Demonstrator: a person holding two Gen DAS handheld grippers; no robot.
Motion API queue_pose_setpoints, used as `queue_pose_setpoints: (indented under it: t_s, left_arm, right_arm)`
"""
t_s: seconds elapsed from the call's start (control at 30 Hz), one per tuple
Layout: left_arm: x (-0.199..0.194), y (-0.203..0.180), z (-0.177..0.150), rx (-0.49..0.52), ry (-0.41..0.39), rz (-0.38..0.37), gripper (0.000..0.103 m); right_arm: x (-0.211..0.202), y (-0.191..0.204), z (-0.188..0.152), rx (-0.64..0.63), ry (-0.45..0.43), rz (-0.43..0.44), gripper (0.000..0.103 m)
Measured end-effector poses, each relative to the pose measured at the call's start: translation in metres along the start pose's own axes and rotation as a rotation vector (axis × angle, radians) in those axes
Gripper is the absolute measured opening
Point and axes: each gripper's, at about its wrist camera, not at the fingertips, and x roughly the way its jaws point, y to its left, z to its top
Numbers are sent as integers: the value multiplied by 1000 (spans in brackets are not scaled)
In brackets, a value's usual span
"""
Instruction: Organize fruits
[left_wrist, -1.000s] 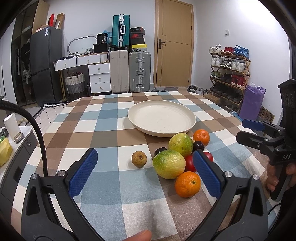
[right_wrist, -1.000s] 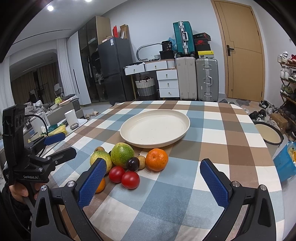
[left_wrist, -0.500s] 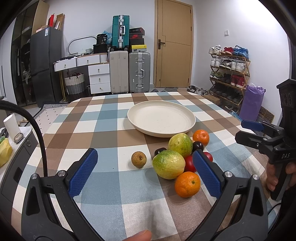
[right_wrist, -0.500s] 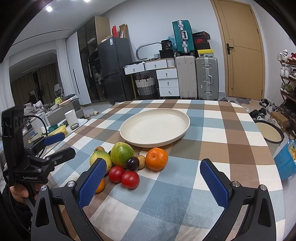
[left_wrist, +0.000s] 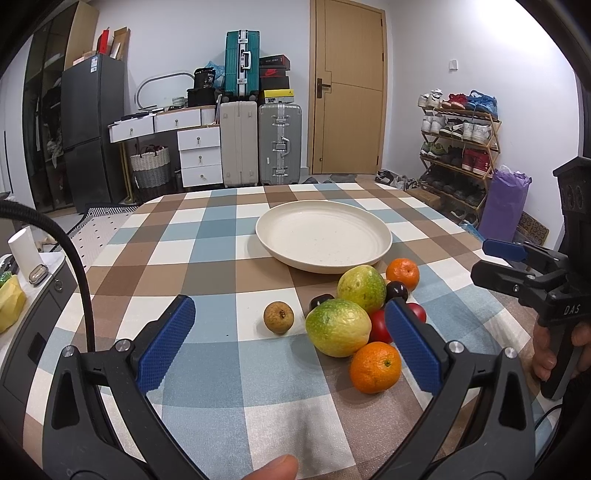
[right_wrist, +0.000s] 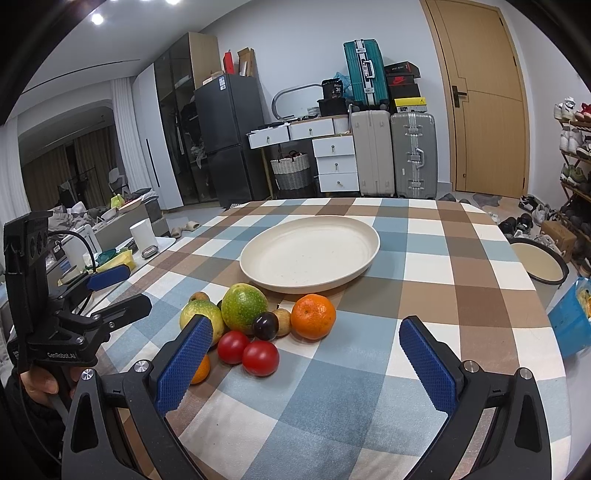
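Observation:
An empty cream plate (left_wrist: 323, 236) (right_wrist: 310, 253) sits mid-table on the checked cloth. In front of it lies a cluster of fruit: two green-yellow fruits (left_wrist: 338, 326) (right_wrist: 243, 302), two oranges (left_wrist: 375, 367) (right_wrist: 313, 311), two red tomatoes (right_wrist: 260, 357), dark plums (right_wrist: 265, 325) and a brown longan (left_wrist: 279, 316) a little apart. My left gripper (left_wrist: 291, 350) is open and empty, just short of the cluster. My right gripper (right_wrist: 304, 365) is open and empty, near the tomatoes. Each gripper shows in the other's view.
The checked table (left_wrist: 207, 266) ends close on the right, where a round basin (right_wrist: 537, 260) and a blue bag (right_wrist: 570, 317) stand below. Suitcases (left_wrist: 258, 144), drawers, a fridge and a shoe rack (left_wrist: 458, 147) line the room behind.
Both grippers have hardly moved; the right one has crept slightly closer to the fruit. Nothing was taken hold of.

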Motion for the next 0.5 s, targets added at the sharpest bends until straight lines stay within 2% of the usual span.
queue_pose_setpoints:
  t_s: [0.5]
  left_arm:
    - [-2,1,1,14,-5,-14,102]
  right_arm:
    - [0,0,-1,1,5,4,103]
